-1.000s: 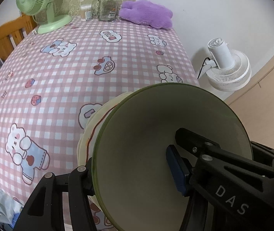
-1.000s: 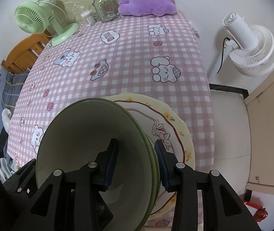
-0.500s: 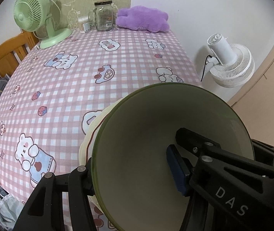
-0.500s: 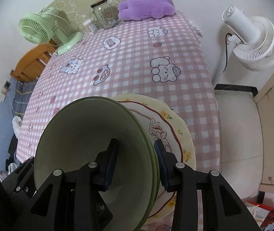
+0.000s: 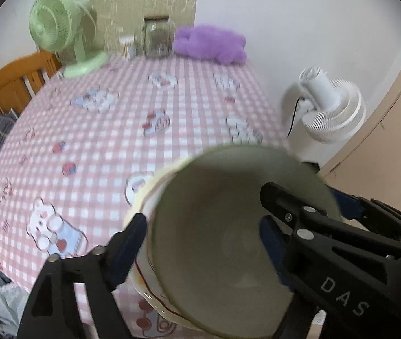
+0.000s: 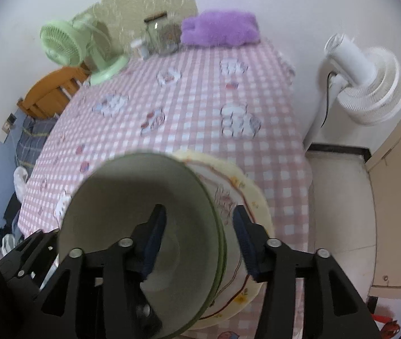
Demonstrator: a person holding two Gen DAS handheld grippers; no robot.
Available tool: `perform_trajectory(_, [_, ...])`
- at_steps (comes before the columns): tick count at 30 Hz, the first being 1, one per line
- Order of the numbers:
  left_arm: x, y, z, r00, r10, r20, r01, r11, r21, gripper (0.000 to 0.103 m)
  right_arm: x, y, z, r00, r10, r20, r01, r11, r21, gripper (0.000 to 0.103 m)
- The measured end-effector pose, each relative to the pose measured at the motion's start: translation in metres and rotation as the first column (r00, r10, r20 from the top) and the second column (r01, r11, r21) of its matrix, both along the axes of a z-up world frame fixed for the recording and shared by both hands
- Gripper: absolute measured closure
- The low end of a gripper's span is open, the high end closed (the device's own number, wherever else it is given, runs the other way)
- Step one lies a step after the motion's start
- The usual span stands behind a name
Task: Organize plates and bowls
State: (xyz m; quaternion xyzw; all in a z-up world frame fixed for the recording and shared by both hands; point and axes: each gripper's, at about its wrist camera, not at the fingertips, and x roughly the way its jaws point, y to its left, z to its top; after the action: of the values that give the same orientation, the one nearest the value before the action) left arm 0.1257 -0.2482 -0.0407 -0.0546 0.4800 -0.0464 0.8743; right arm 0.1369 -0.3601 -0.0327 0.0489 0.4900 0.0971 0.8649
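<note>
A green bowl (image 5: pixel 214 212) rests inside a cream flowered plate (image 5: pixel 144 195) near the front edge of the pink checked table. My left gripper (image 5: pixel 200 223) straddles the bowl's left rim, one finger outside and one inside. Its jaws are opening, and the pads no longer press the rim. In the right wrist view, the same bowl (image 6: pixel 132 186) sits on the plate (image 6: pixel 245 186). My right gripper (image 6: pixel 199 212) straddles the right rim. Its jaws are opening too, with a gap on both sides of the rim. The picture is blurred.
At the far end of the table stand a green desk fan (image 5: pixel 59 31), a glass jar (image 5: pixel 156 39) and a purple plush (image 5: pixel 208 41). A white floor fan (image 6: pixel 366 84) stands to the right of the table. A wooden chair (image 5: pixel 14 82) is at the left.
Both grippers' jaws have spread away from the bowl's rim that they held before. Both cameras have drawn back and up a little. The bowl stays on the plate.
</note>
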Motion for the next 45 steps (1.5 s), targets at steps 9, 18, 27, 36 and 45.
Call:
perform_trajectory(9, [-0.006,0.041,0.034,0.990,-0.086,0.111,0.088,0.996,-0.007,0.014,-0.016,0.034,0.041,0.988,-0.094,0.125,0.098,0.995,-0.021,0.031])
perform_trajectory(18, [-0.018,0.140,0.045,0.983,-0.091,0.161,0.094,0.995,-0.012,0.011,-0.039,0.109,0.054,0.965,-0.178,0.191,0.178,0.984,0.019,0.029])
perform_trajectory(27, [-0.036,0.222,0.037,0.973,-0.083,0.215,0.073,0.996,0.052,0.006,-0.059,0.174,0.042,0.937,-0.224,0.269,0.235,0.972,-0.008,0.027])
perform_trajectory(36, [-0.082,0.256,0.016,0.951,0.001,0.310,-0.022,0.998,0.064,0.003,-0.096,0.198,0.023,0.919,-0.185,0.347,0.207,0.978,-0.028,0.024])
perform_trajectory(45, [-0.136,0.255,0.005,0.934,0.032,0.355,-0.051,0.998,0.045,0.003,-0.146,0.202,0.006,0.902,-0.175,0.395,0.204,0.978,-0.033,0.024])
